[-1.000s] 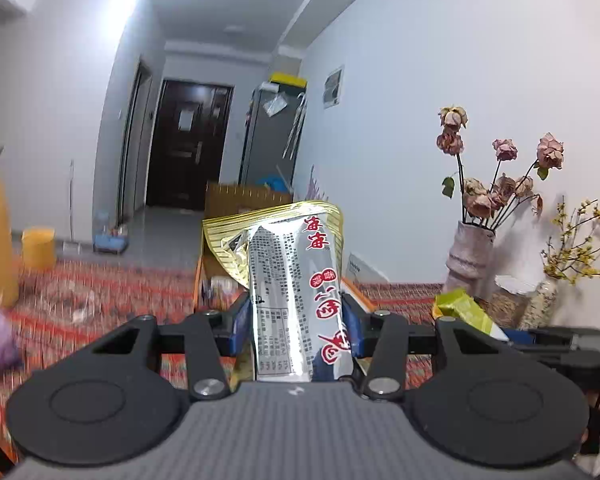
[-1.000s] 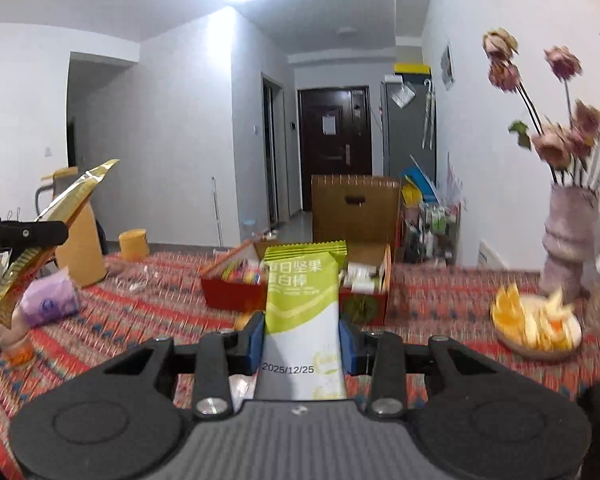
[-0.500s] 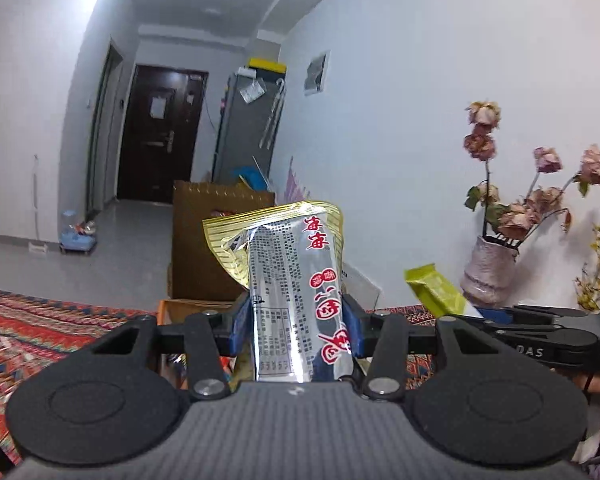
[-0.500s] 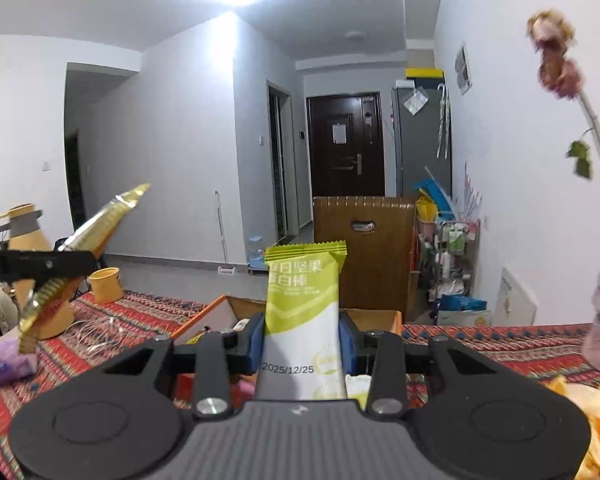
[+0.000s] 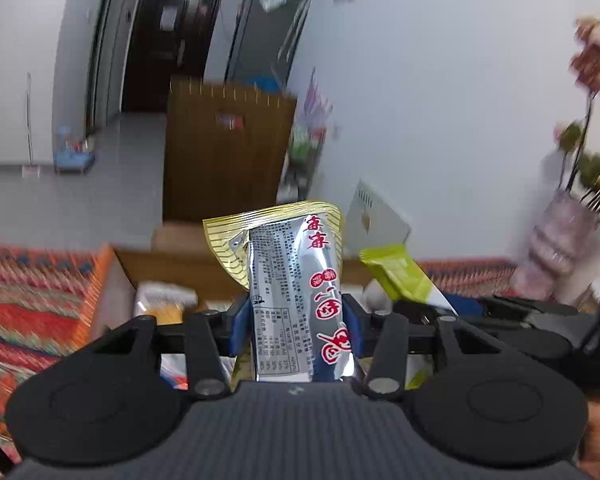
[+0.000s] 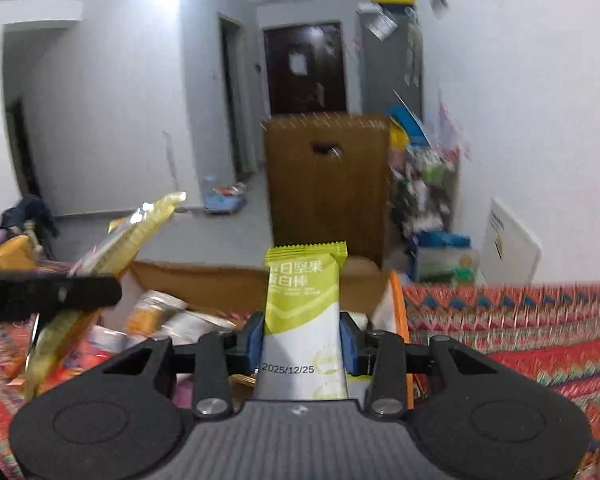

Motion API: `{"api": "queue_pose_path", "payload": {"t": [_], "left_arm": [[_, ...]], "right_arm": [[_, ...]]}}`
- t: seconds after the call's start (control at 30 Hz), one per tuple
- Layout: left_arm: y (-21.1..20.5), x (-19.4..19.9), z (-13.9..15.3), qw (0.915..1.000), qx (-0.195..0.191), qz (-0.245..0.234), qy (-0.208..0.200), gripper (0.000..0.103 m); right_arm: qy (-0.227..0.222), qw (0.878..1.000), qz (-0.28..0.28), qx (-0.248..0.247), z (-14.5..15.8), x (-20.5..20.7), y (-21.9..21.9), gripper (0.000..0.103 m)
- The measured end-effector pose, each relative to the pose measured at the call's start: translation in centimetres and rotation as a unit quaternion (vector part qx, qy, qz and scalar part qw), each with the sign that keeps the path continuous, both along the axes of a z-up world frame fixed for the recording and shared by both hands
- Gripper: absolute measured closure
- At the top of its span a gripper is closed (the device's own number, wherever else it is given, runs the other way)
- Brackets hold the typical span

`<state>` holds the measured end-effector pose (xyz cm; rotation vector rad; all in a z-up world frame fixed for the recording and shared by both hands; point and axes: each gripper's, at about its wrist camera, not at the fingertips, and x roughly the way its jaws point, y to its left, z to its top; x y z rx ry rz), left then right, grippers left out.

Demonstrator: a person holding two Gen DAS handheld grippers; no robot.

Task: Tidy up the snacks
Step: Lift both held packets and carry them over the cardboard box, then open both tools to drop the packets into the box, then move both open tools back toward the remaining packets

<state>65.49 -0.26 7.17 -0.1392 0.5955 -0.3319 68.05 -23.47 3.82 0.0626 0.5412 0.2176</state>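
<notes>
Packets ride upright over the snack box [image 6: 256, 280]: the left gripper [image 5: 294, 320] is clamped on the silver packet [image 5: 296, 300], the right gripper [image 6: 302, 340] on the green bar [image 6: 304, 312]. Each should be lowered inside the box walls before release.

A red patterned cloth [image 6: 540, 344] covers the desk. Beyond it stands a brown wooden chair back [image 6: 328, 184] with a handle slot, and farther off a dark door [image 6: 306, 68] closes the hallway beside a grey cabinet [image 6: 392, 60]. At the white wall, a pale vase [image 5: 556, 244] holds dried flowers [image 5: 592, 52], blurred. A white panel [image 6: 510, 240] leans against the wall.
</notes>
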Motion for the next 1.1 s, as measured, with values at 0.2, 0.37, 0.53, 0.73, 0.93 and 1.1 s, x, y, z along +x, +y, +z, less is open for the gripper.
{"api": "queue_pose_path", "payload": {"t": [0.2, 0.37, 0.53, 0.73, 0.93, 1.1], "left_arm": [[-1.0, 1.9, -4.8, 0.9991, 0.02, -0.006, 0.036, 0.029], [0.0, -0.5, -2.7, 0.9993, 0.033, -0.014, 0.008, 0.021], [0.6, -3.6, 3.5, 0.9977, 0.052, -0.006, -0.044, 0.016], [2.4, -10.8, 9.6, 0.9938, 0.044, 0.001, -0.102, 0.009], [2.4, -20.5, 12.2, 0.989, 0.064, -0.015, -0.133, 0.001], [2.6, -29.1, 12.0, 0.9817, 0.089, -0.021, -0.167, 0.0]], "right_arm": [[0.007, 0.999, -0.031, -0.011, -3.0, 1.0, 0.7, 0.032], [-0.028, 0.999, -0.024, -0.01, -1.0, -1.5, 0.7, 0.027], [-0.064, 0.998, 0.004, -0.003, 3.1, -3.9, 0.6, 0.026], [-0.104, 0.993, 0.042, -0.019, 8.2, -10.2, 0.9, 0.023], [-0.131, 0.988, 0.067, -0.042, 11.8, -18.9, 0.5, 0.014], [-0.138, 0.986, 0.082, -0.041, 12.5, -26.5, -0.3, 0.012]]}}
